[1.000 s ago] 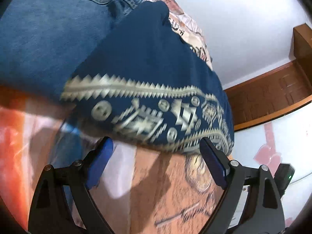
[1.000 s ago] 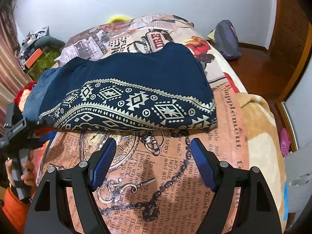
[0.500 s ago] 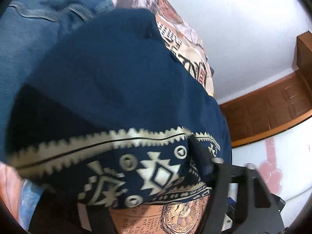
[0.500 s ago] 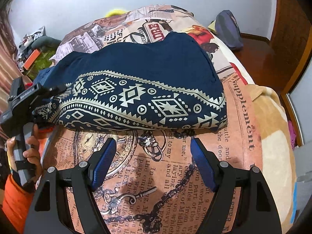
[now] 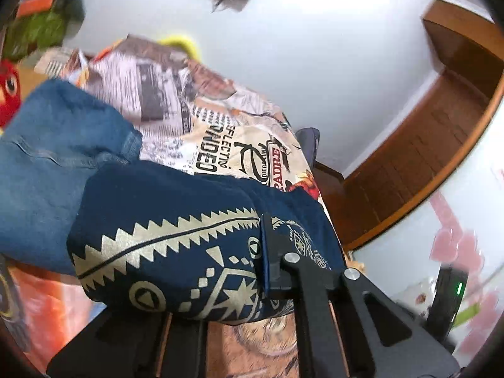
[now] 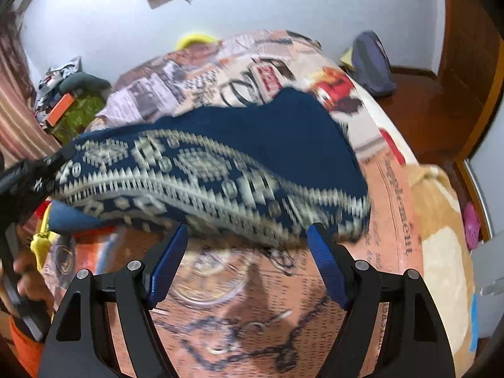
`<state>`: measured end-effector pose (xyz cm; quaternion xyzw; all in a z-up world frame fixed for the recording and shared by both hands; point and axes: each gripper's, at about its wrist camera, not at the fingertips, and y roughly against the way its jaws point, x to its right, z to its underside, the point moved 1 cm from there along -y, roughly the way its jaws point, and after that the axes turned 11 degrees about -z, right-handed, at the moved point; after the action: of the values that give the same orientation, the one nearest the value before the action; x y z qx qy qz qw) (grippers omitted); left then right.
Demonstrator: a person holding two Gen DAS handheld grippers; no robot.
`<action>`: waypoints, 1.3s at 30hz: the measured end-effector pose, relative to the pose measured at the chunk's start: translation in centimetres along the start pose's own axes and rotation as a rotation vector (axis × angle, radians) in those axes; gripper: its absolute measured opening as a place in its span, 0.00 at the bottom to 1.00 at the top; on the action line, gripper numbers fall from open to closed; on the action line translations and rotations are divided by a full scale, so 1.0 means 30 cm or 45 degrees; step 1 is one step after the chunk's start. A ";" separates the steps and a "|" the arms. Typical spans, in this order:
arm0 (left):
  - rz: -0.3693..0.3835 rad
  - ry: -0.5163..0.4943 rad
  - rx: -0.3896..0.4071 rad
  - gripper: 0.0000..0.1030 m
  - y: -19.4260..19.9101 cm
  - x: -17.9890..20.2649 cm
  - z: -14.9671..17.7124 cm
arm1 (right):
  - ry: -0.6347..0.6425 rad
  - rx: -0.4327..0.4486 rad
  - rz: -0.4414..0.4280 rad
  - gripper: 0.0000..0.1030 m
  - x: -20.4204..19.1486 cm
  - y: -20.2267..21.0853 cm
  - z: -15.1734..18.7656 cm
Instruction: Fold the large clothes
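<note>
Clamping the patterned hem of the navy garment [image 5: 163, 252], the left gripper [image 5: 264, 252] has just been closing, and its jaws now pinch the cloth between them; in the left wrist view only one dark finger with its blue pad shows, pressed into the fabric, while the other is hidden under the fold. The garment is navy with a cream geometric border, and its held corner bulges up off the newspaper-print bedspread [image 5: 220, 145]. The rest of it trails back across the bed toward the far wall. Just beside it lies a pair of blue jeans [image 5: 47, 173], partly under the navy cloth's edge.

From the right wrist view the same garment [image 6: 252, 145] stretches across the bed, its left end raised where the left gripper [image 6: 31, 176] grips it; the border is blurred there. The right gripper [image 6: 249, 252] has its jaws wide apart, with nothing between the blue pads [image 6: 167, 264]. Its fingertips sit just short of the hem's near edge, above the bedspread's [image 6: 393, 208] clock-and-chain print. A hand [image 6: 28, 283] in an orange sleeve [image 6: 22, 346] shows at the lower left.
</note>
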<state>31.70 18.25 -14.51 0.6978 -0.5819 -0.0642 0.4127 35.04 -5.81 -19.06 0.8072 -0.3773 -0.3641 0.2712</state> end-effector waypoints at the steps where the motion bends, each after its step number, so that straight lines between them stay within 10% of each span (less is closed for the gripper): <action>1: -0.006 -0.023 0.004 0.09 0.026 -0.011 0.006 | 0.027 0.000 -0.003 0.73 -0.032 0.004 -0.010; 12: -0.052 0.089 -0.171 0.14 0.007 -0.316 0.226 | 0.327 -0.189 -0.009 0.73 -0.301 -0.210 0.041; 17: -0.095 0.238 -0.201 0.51 -0.056 -0.415 0.238 | 0.299 -0.254 0.024 0.73 -0.275 -0.270 0.057; 23: -0.117 0.327 -0.206 0.50 -0.087 -0.458 0.223 | 0.292 -0.184 0.089 0.73 -0.231 -0.249 0.010; 29: -0.224 0.150 -0.029 0.19 -0.012 -0.289 0.132 | 0.249 -0.227 0.083 0.73 -0.161 -0.326 0.063; 39: 0.008 -0.366 0.100 0.11 0.024 0.383 -0.031 | 0.069 -0.184 -0.060 0.72 -0.084 -0.302 0.079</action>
<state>35.30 8.80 -8.94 0.6951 -0.6394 -0.1394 0.2976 35.75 0.97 -25.96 0.8037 -0.3236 -0.3746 0.3302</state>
